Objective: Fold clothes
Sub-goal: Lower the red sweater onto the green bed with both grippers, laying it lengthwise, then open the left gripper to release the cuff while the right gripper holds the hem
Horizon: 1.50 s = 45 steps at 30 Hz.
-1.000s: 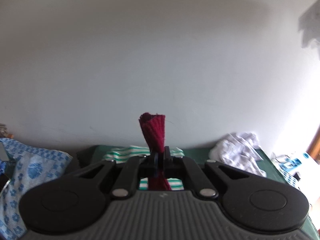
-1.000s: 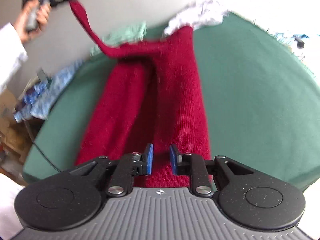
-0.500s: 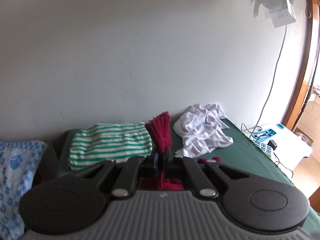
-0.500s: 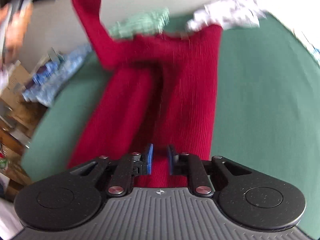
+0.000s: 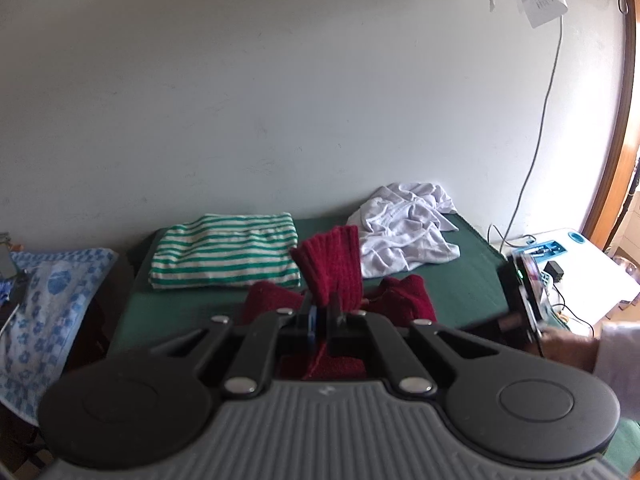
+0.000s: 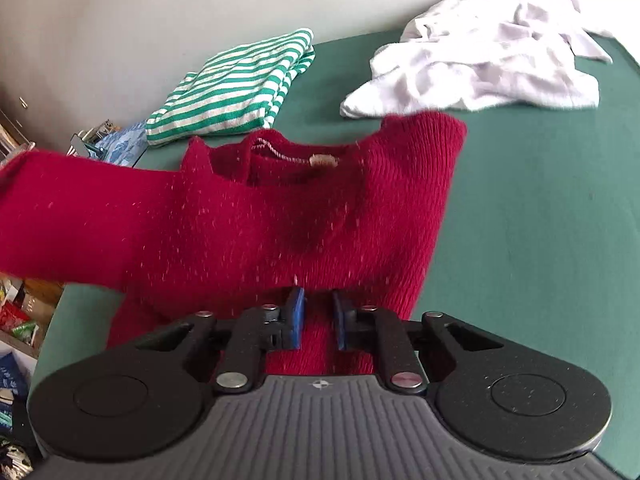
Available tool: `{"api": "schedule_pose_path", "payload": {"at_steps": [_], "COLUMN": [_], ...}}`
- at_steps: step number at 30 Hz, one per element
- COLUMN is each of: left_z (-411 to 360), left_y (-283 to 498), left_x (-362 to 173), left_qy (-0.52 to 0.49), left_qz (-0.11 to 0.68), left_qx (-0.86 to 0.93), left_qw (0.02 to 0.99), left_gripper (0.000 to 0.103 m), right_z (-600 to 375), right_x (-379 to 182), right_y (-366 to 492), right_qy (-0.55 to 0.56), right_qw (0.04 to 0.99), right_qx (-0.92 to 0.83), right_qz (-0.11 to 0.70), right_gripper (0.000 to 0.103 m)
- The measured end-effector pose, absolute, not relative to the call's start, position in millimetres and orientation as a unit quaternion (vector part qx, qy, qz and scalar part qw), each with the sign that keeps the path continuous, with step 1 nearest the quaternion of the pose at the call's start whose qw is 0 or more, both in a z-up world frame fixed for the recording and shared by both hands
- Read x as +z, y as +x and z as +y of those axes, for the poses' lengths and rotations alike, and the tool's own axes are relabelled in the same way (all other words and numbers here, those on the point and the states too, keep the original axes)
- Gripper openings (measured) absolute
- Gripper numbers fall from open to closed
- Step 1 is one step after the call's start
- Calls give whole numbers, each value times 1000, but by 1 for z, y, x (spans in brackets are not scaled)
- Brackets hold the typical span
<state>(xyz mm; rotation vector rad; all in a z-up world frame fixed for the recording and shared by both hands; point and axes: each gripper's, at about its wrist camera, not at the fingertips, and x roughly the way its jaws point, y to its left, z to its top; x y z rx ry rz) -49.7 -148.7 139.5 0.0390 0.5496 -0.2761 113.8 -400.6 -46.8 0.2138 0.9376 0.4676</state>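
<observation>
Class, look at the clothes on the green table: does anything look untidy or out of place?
Yes. The white garment lies crumpled in a heap at the far side, while the striped shirt beside it is neatly folded.

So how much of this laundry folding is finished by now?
One piece looks done: the green striped top lies folded on the green table. In hand is the red sweater: the left gripper is shut on its sleeve cuff, while the right gripper hangs over its body with the pads apart. Left: finishing the sweater, then the crumpled white garment.
</observation>
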Motion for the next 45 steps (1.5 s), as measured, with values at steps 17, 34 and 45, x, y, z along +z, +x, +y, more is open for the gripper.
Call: {"api": "schedule_pose_path", "payload": {"at_steps": [17, 34, 45], "left_z": [-201, -195, -204], "left_y": [-123, -139, -156], "left_x": [78, 69, 67], "left_qy": [82, 88, 81], "left_qz": [355, 349, 355], "left_qx": [-323, -342, -408], "left_qw": [873, 868, 837], "left_gripper": [0, 0, 0], "right_z": [-421, -353, -397], "right_x": [-41, -39, 2], "right_y": [129, 153, 136], "right_qy": [240, 262, 247], "right_qw": [814, 818, 834], "right_qx": [255, 287, 292], "right_qz": [464, 424, 398], "right_gripper": [42, 5, 5]}}
